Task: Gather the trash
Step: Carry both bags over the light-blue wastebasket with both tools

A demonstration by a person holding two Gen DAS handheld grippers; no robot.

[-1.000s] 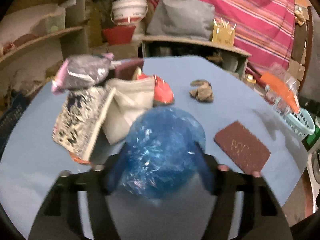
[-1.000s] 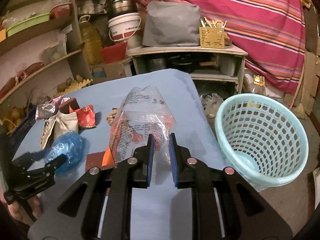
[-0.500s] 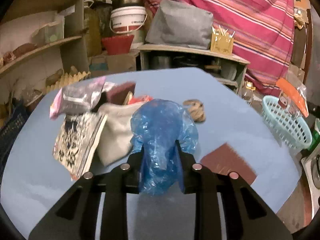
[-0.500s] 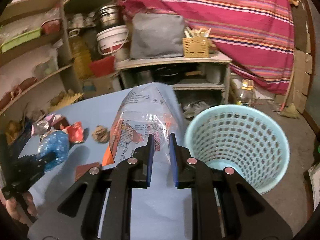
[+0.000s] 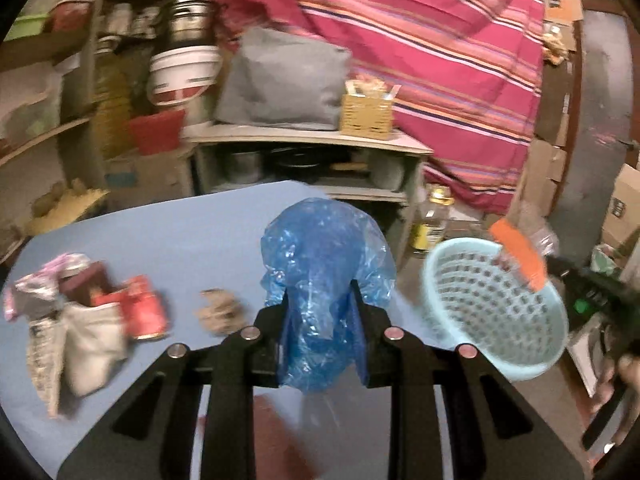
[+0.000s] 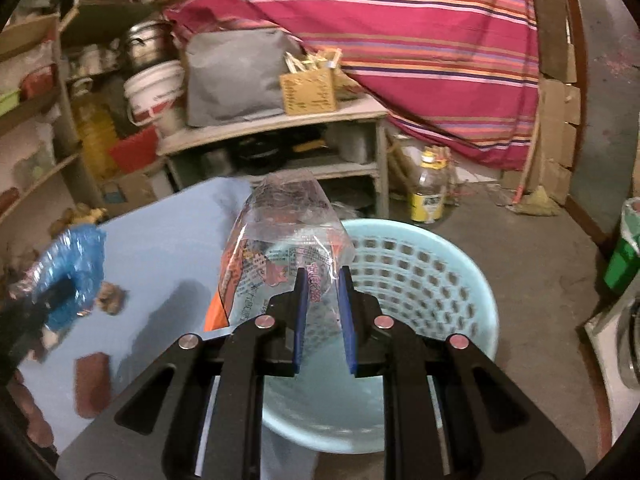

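Observation:
My left gripper (image 5: 320,292) is shut on a crumpled blue plastic bag (image 5: 324,240), held above the blue table (image 5: 160,232). My right gripper (image 6: 323,272) is shut on a clear printed wrapper (image 6: 280,232) with an orange edge, and holds it over the rim of a light blue perforated basket (image 6: 420,264). That basket (image 5: 492,304) stands on the floor just beyond the table's right edge. In the right wrist view the blue bag (image 6: 68,268) shows at the far left.
A heap of wrappers (image 5: 88,312), a crumpled brown wad (image 5: 220,312) and a flat brown piece (image 6: 92,376) lie on the table. Behind it stand a low wooden shelf (image 6: 280,128) and a yellow-labelled bottle (image 6: 430,192) on the floor. Cluttered shelves line the left.
My left gripper closed on the blue bag, lifted it and carried it right, toward the basket. My right gripper swung right with the clear wrapper until it hung over the basket.

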